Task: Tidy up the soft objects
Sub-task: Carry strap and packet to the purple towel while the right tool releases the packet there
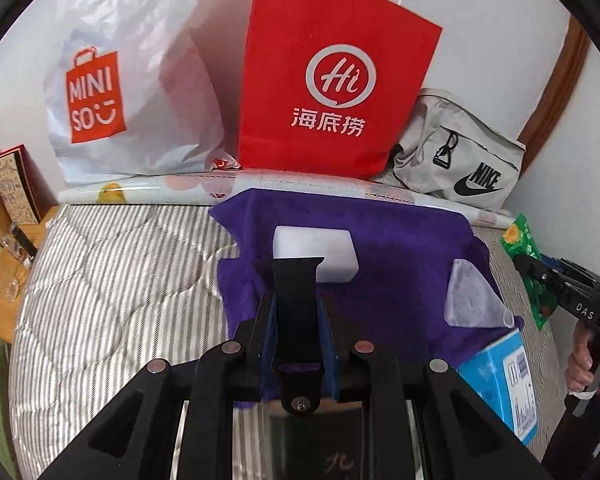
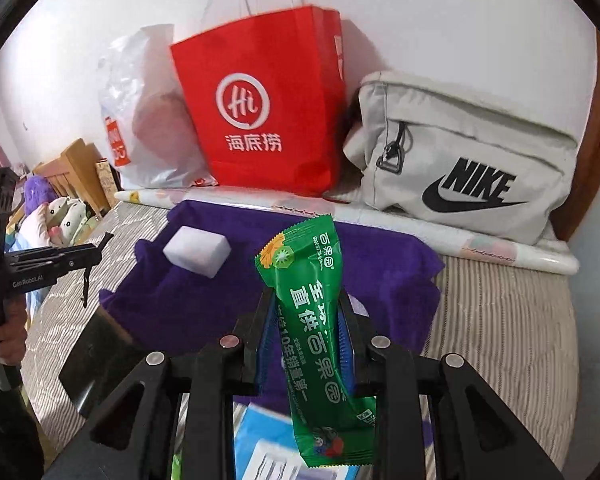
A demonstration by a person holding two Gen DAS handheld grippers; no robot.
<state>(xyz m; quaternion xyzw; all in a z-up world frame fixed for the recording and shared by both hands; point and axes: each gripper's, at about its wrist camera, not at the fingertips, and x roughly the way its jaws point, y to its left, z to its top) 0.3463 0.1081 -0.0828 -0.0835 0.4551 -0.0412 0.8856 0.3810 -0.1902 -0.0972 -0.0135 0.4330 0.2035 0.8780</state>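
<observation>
Green snack packet (image 2: 316, 344) is pinched in the right gripper (image 2: 306, 344); the left gripper (image 1: 298, 320) clamps a black strap (image 1: 298, 312). Carry both level (jaws firm) toward the purple cloth (image 2: 204, 300) beside the white block (image 2: 198, 252).

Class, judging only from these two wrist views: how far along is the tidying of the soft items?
Done: a white block already lies on the purple cloth. In hand: the left gripper is shut on a black strap, and the right gripper on a green packet. Left: neither held item is set down yet, and a blue box lies beside the cloth.
</observation>
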